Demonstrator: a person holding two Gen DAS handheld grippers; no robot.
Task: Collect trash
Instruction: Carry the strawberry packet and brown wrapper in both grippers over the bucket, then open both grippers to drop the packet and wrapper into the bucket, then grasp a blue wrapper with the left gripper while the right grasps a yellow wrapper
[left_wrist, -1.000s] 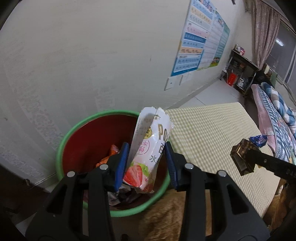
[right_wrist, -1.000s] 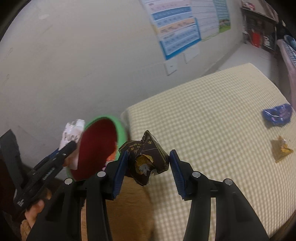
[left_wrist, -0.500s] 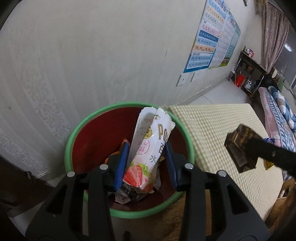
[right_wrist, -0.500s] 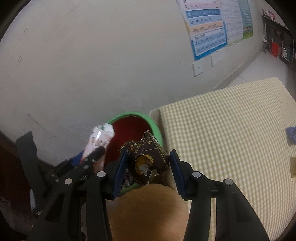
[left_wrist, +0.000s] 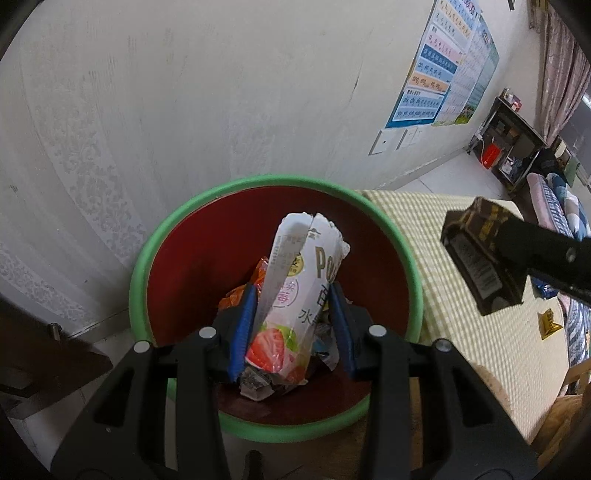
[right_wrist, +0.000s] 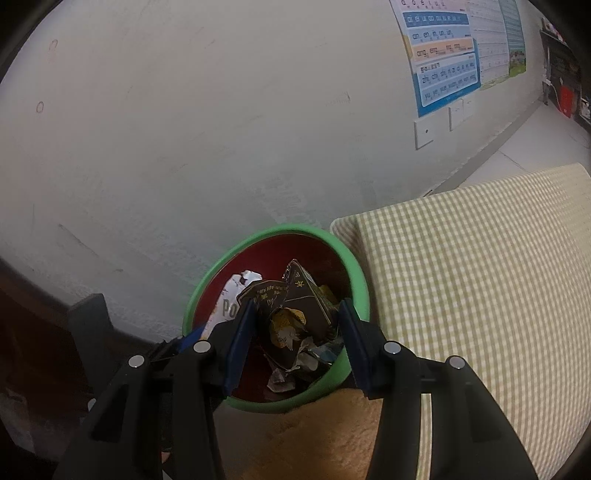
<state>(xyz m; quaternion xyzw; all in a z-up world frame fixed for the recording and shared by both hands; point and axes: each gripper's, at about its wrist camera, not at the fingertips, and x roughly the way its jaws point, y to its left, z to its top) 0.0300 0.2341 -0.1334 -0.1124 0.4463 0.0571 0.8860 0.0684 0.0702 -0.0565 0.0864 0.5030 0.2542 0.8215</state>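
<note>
Pale wall (left_wrist: 221, 92), phonics poster (left_wrist: 430, 70)

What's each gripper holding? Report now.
Left gripper: shut on the strawberry wrapper.
Right gripper: shut on the dark wrapper.

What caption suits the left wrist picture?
Left tongs hold a strawberry wrapper over the green-rimmed bin.

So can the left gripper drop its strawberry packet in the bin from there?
Probably yes: the left gripper holds the strawberry packet right over the open bin, with nothing between them.
</note>
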